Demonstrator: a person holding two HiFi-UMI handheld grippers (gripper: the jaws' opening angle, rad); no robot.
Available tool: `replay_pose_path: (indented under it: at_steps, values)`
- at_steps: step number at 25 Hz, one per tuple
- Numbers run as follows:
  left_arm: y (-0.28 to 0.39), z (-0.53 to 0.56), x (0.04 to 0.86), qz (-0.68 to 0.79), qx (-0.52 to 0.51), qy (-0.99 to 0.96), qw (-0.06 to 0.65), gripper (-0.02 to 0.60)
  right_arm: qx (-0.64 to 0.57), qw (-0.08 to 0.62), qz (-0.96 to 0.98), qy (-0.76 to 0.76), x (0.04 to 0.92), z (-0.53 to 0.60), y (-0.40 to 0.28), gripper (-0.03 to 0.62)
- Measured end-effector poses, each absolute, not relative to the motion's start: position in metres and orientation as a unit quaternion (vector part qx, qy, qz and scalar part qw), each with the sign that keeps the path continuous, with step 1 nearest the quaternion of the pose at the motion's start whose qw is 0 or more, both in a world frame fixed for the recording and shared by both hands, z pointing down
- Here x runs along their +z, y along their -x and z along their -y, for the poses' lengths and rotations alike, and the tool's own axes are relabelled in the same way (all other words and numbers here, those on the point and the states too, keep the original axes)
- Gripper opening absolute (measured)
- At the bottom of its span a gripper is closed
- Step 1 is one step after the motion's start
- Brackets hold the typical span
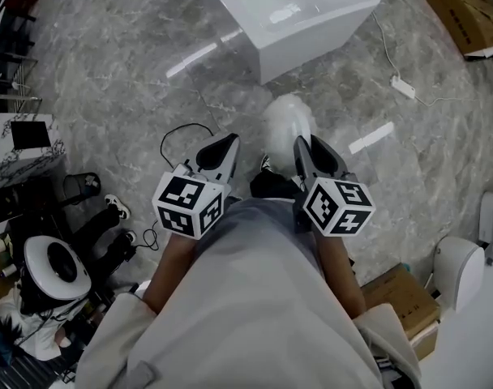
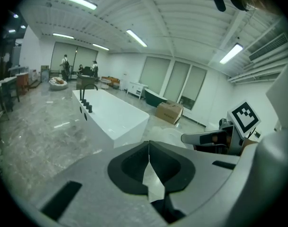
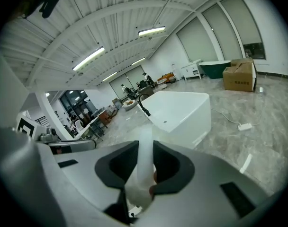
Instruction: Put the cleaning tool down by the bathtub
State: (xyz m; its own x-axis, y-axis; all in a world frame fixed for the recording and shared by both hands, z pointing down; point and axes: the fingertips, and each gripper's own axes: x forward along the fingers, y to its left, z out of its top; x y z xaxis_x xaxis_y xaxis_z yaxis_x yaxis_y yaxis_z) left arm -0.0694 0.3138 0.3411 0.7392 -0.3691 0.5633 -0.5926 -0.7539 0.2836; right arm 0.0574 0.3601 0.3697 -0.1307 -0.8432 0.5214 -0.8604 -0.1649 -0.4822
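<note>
Right gripper [image 3: 143, 145]: jaws clamped on the white handle of the cleaning tool [image 3: 143, 167], pads pressing it from both sides. The handle runs up between them and away from the camera.

Left gripper [image 2: 148, 145]: jaws closed, tips meeting, nothing held between them.

Head view: left gripper [image 1: 222, 151] and right gripper [image 1: 305, 154] sit side by side in front of the person. The cleaning tool's fluffy white head [image 1: 289, 120] sticks out past the right jaws on the far side. It is near the bathtub's near corner, not touching it (contact with the floor: cannot tell).

Containers:
- Bathtub [image 1: 311, 43], white and rectangular, stands on the grey marble floor on the far side. What shows of its inside is bare glossy white with light glare. Black taps sit on its rim [image 2: 87, 105]. It appears in both gripper views [image 3: 182, 110].
- Cardboard box [image 1: 465, 14], far right, is partly cut by the frame edge, so its contents cannot be seen.
- Second cardboard box [image 1: 405, 298], near right beside the person, reads as closed.
- In the right gripper view a closed brown box [image 3: 239, 76] sits far right, with a dark green tub [image 3: 215, 67] beside it. The tub's inside is hidden from this angle.

A power strip [image 1: 403, 87] with its cable lies on the floor right of the bathtub.
</note>
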Motion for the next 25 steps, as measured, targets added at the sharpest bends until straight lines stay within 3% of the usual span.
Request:
replay_pose_path:
  at_steps: [25]
  values:
    - [0.029, -0.248, 0.356, 0.288, 0.234, -0.889, 0.267, 0.009, 0.376, 0.048, 0.642, -0.666, 0.387, -0.305, -0.121, 0.087]
